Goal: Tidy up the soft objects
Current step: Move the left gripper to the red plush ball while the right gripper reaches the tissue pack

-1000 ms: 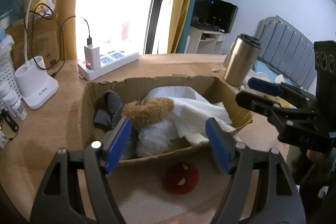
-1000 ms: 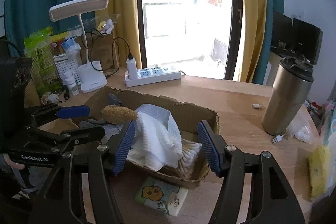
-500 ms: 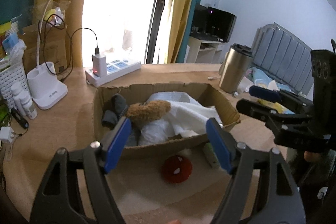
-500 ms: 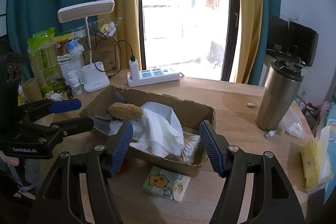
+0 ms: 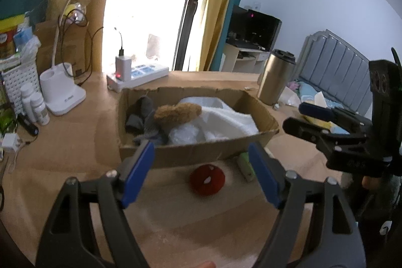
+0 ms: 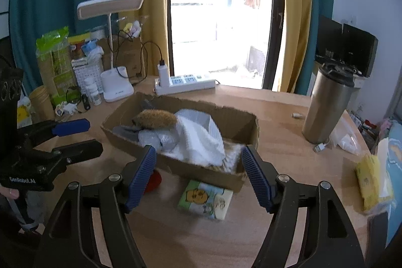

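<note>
A cardboard box [image 5: 201,155] [image 6: 176,162] on the wooden table holds a brown plush [image 5: 176,112] [image 6: 155,118], a white towel [image 5: 226,122] [image 6: 198,140], grey socks [image 5: 140,114] and a crumpled clear bag [image 5: 186,135]. In front of the box lie a red plush ball [image 5: 207,180] and a tissue pack [image 6: 204,199]. My left gripper [image 5: 199,146] hovers short of the box above the ball, jaws opening, nothing between them. My right gripper [image 6: 198,150] hangs before the box's near wall, jaws opening and empty too. Each gripper shows in the other's view.
A steel tumbler [image 6: 326,104] stands right of the box. Behind it are a power strip [image 6: 186,84] and a white desk lamp [image 6: 115,89]. Small bottles and packets crowd the left edge. A yellow packet [image 6: 371,187] lies at the right edge.
Both grippers have drawn back from the box, which now looks smaller and farther. The red ball and tissue pack show more fully. Both pairs of jaws stand slightly wider.
</note>
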`<state>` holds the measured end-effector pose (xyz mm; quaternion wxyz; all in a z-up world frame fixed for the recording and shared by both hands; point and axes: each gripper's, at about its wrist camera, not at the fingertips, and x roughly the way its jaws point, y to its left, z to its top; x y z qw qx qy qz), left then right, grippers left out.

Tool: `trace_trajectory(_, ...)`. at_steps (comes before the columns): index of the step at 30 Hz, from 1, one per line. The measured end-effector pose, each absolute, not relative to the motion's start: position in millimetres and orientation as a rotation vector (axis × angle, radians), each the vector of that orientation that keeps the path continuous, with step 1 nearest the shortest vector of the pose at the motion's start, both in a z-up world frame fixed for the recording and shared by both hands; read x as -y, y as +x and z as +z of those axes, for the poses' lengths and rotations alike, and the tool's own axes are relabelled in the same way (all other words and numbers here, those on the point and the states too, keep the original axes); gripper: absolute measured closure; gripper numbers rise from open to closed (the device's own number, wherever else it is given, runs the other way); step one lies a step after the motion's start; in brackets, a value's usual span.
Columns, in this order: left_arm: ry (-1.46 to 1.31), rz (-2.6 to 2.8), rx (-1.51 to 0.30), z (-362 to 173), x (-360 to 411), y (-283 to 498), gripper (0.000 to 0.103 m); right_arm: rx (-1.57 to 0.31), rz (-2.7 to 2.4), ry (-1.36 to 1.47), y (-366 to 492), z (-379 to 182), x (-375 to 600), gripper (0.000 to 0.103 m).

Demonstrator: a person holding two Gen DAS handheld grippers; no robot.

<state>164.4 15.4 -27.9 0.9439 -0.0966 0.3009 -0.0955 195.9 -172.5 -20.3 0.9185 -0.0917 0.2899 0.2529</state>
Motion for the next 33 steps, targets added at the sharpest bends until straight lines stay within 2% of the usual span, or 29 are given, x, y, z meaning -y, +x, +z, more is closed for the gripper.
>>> trace_trajectory(6, -0.209, -0.186, -0.654, -43.6, -17.6, 155.7, 0.023, -0.654, 0.507, -0.195, 190.1, -41.0, 173.6, 0.019)
trace_trajectory(17, -0.197, -0.169, -0.728, -65.3, -12.5, 161.7, 0.022, -0.736, 0.502, -0.186, 201.9, -70.8, 177.3, 0.019)
trace_trajectory(22, -0.196, -0.17, -0.764, -73.7, -8.9, 170.0, 0.016, -0.762, 0.507, -0.182, 212.0, -80.8, 176.6, 0.019)
trace_trajectory(33, -0.16, -0.153, -0.813, -85.9, -0.7, 188.1, 0.016, -0.827, 0.514, -0.174, 231.7, -101.9, 172.7, 0.019)
